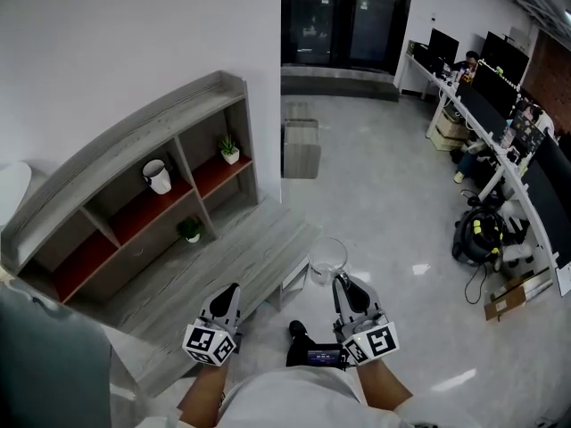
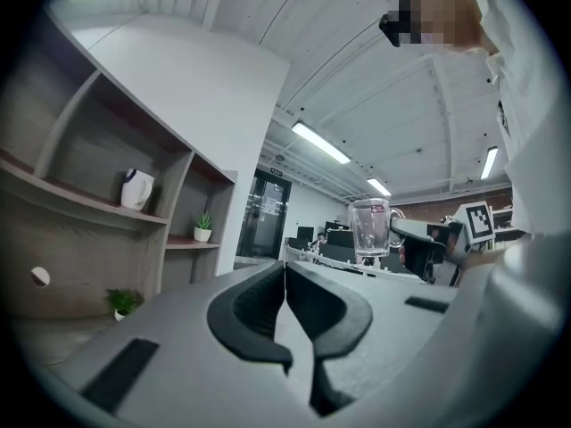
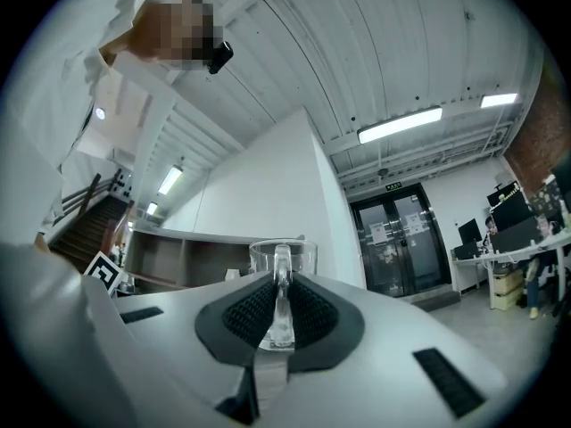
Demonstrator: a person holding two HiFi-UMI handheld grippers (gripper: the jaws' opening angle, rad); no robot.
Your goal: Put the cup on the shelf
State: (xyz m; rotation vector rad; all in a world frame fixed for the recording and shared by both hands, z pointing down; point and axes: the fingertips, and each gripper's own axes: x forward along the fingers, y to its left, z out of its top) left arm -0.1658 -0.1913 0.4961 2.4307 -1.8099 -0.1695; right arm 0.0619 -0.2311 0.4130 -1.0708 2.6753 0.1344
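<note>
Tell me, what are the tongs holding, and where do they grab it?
The right tongs pinch the clear glass cup by its handle. The left tongs are shut with nothing in them.

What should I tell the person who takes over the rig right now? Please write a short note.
Right gripper: shut on the handle of the cup; the cup is upright and held in the air.
Left gripper: shut, empty.
Shelf: ahead and to the left in the head view. It holds a white mug and two plants.
Done: the cup is picked up.
Left: carry the cup to the shelf, set it down, release.
</note>
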